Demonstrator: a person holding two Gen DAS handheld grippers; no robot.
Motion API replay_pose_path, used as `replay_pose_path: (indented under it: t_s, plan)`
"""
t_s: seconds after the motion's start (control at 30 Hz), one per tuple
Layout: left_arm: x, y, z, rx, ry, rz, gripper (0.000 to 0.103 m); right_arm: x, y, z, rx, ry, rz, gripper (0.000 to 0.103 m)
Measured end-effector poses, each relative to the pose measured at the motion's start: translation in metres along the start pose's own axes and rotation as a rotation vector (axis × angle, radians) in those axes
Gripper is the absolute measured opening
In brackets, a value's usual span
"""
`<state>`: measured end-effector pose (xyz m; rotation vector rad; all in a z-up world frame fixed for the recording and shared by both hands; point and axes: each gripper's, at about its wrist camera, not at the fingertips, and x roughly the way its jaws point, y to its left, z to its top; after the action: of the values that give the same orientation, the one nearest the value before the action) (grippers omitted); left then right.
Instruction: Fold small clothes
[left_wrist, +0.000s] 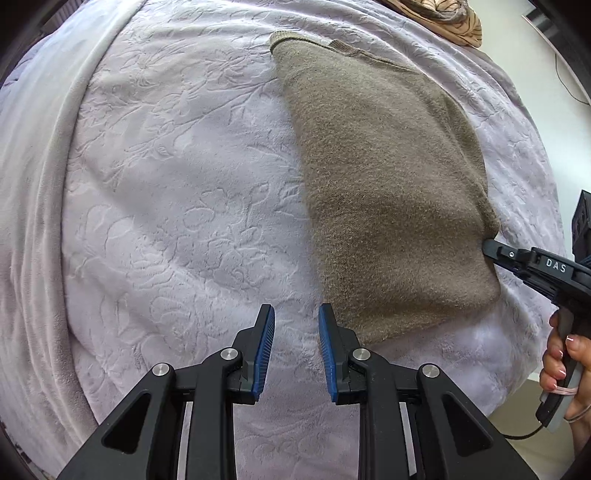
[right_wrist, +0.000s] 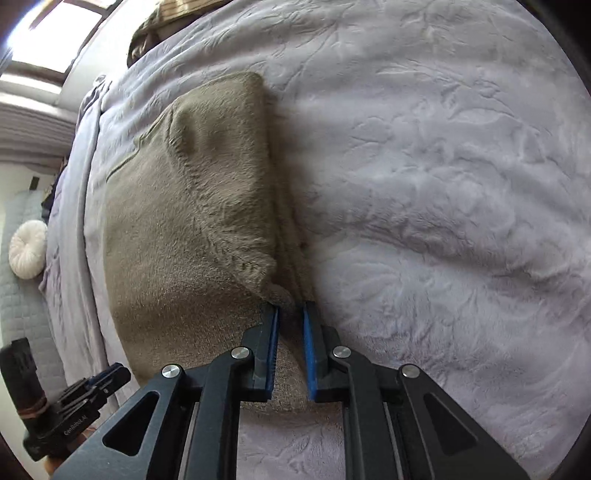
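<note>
1. The brown sweater (left_wrist: 388, 192), already folded narrow, lies on the bed (left_wrist: 177, 192), long axis running away from both tongs.
2. Right tongs (right_wrist: 290, 314), nearer, sit at its right edge, slightly parted; whether they pinch it I cannot tell.
3. Left tongs (left_wrist: 296, 317) hover released just beside its near left corner.

Sweater (left_wrist: 388, 192): taupe-brown fuzzy knit, folded into a long narrow panel, flat on bed. Left wrist view: occupies right half of frame, ribbed edge at top. Right wrist view: left-centre of frame; a folded layer lies over the base layer, its lower right corner raised and puckered.
</note>
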<state>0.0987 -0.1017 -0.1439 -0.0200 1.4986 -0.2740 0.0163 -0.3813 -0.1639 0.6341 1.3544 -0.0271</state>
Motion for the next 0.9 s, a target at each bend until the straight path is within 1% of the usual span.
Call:
replay_pose_path:
  t_s: [0.1,0.2,0.3,0.33,0.5,0.57,0.7,0.73,0.77,0.8,0.87,0.9]
  plan:
    - [-0.002,-0.002,0.001,-0.009,-0.001,0.005,0.025,-0.007,-0.001,-0.003,-0.008,-0.008,-0.020,0.019]
    - [-0.004,-0.006,0.003,-0.005,-0.006,0.019,0.025,-0.012,-0.006,-0.005,0.011,-0.004,-0.032,0.020]
    - [-0.008,-0.007,0.003,0.005,-0.004,0.031,0.025,-0.020,-0.008,-0.008,0.020,0.000,-0.064,0.021]
    - [-0.009,-0.009,0.004,0.007,-0.002,0.032,0.025,-0.021,-0.007,-0.008,0.019,0.001,-0.066,0.023]
    - [-0.012,-0.011,0.005,0.008,-0.001,0.039,0.025,-0.033,-0.013,-0.019,0.035,0.012,-0.060,0.024]
    - [-0.013,-0.012,0.005,0.008,0.005,0.044,0.025,-0.038,-0.012,-0.025,0.028,0.016,-0.067,0.025]
    - [-0.012,-0.014,0.005,0.000,0.010,0.053,0.025,-0.042,-0.004,-0.033,-0.003,0.022,-0.080,0.031]
    - [-0.012,-0.014,0.005,-0.003,0.007,0.052,0.028,-0.043,-0.001,-0.034,-0.013,0.024,-0.082,0.032]
    - [-0.012,-0.014,0.005,-0.005,0.006,0.051,0.060,-0.043,0.001,-0.035,-0.023,0.026,-0.084,0.033]
    - [-0.013,-0.014,0.006,-0.012,-0.002,0.066,0.102,-0.043,0.004,-0.036,-0.030,0.027,-0.086,0.035]
    - [-0.020,-0.014,0.005,-0.017,-0.049,0.093,0.103,-0.042,0.010,-0.037,-0.045,0.028,-0.086,0.036]
    - [-0.022,-0.014,0.007,-0.006,-0.047,0.092,0.103,-0.042,0.012,-0.038,-0.051,0.029,-0.086,0.036]
